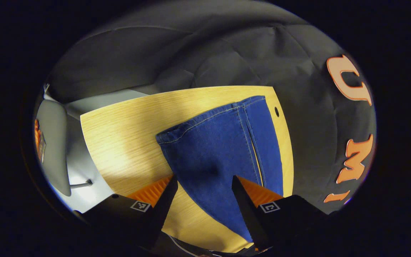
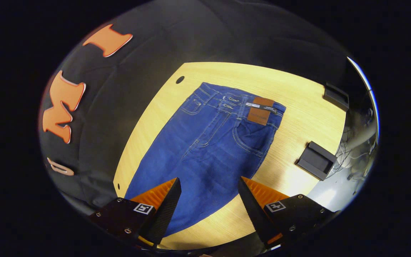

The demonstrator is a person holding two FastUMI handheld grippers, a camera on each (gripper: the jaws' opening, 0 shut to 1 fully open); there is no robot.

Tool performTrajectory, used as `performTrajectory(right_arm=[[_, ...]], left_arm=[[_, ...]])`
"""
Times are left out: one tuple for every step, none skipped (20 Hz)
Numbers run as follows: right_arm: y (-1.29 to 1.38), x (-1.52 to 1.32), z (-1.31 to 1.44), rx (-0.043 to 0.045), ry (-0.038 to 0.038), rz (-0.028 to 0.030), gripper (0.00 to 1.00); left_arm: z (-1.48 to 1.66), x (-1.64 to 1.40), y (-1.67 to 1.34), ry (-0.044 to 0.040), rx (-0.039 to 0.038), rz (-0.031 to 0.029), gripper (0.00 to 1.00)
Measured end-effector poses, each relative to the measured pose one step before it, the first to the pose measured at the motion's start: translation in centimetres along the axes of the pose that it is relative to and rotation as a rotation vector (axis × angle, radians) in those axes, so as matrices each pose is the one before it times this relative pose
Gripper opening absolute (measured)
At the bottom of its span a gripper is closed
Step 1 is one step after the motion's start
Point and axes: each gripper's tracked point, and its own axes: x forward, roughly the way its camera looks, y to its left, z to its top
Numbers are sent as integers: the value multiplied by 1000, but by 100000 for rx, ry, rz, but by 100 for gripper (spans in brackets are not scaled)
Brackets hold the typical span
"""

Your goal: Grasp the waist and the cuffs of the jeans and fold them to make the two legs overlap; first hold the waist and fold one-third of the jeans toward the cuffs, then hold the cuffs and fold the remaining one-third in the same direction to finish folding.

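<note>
Left gripper view first: I see bare wooden table (image 1: 127, 135) to the left of the jeans (image 1: 219, 150), whose cuff end reaches nearly to the table's far edge beside a small hole (image 1: 277, 112). My left gripper (image 1: 204, 185) hangs above the leg, fingers wide, holding nothing. In the right gripper view, the jeans lie flat along the table's left edge, waist far, with open wood to their right up to two black blocks (image 2: 316, 160). The brown waist patch (image 2: 259, 111) is too small to read. My right gripper (image 2: 209, 187) is spread wide too.
</note>
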Motion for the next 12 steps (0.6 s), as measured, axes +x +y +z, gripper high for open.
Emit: performTrajectory(right_arm=[[-651,479,452,2677,477,266,98],[-791,375,412,2328,924,-117,98],[-609,449,383,2209,533,79,98],[-538,226,297,1958,1201,356,98],[-400,220,438,2265,479,741,99],[-389,211,464,2312,495,359,98],[-409,147,426,2025,-403,194,98],[-241,325,366,1086,366,358,98],[-345,226,179,451,732,-426,98],[-362,200,138,-451,1437,-956,98],[-271,10,292,-866,417,-514,98],[-256,-63,459,-632,-483,-439,98]], left_arm=[[63,-17,40,-1169,-1584,-776,95],[273,296,-163,-1198,-1974,-1487,92],[251,318,-477,-1083,-2035,-2496,91],[237,236,-363,-1026,-2380,-2809,90],[258,528,-546,-1344,-2722,-2612,89],[37,400,-131,-175,-1730,-1459,88],[241,207,190,-1260,-2240,-498,87],[71,417,-252,50,-942,-1406,82],[-9,137,-31,426,762,-200,81],[-145,105,128,847,1186,1353,78],[57,328,-182,-1009,1492,651,74],[-1,63,-175,253,1304,672,71]])
